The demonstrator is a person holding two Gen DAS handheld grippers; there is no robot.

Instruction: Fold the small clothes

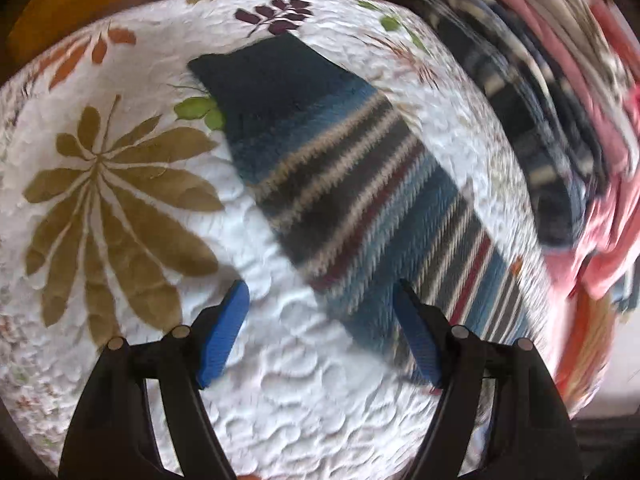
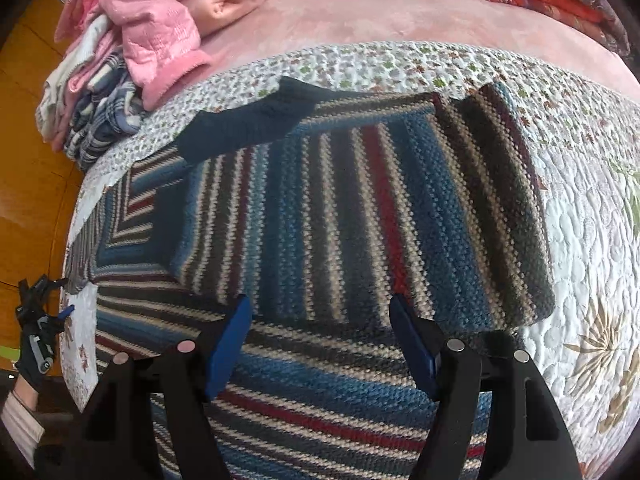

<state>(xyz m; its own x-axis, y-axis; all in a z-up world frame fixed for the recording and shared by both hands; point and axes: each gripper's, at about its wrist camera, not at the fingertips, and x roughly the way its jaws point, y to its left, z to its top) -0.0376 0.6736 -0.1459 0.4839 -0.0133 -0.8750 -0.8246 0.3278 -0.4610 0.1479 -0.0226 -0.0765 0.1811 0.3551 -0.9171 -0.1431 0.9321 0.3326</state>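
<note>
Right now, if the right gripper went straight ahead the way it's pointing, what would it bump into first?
Most likely the striped sweater. The open right gripper points straight at its folded body, with nothing in between. How near it is, the picture cannot tell.

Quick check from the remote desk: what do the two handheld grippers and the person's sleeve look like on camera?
Both the left gripper and the right gripper have black plastic arms, round silver pivot pins and ribbed blue finger pads. In the right wrist view, the other hand wears a dark glove and a pale striped cuff.
</note>
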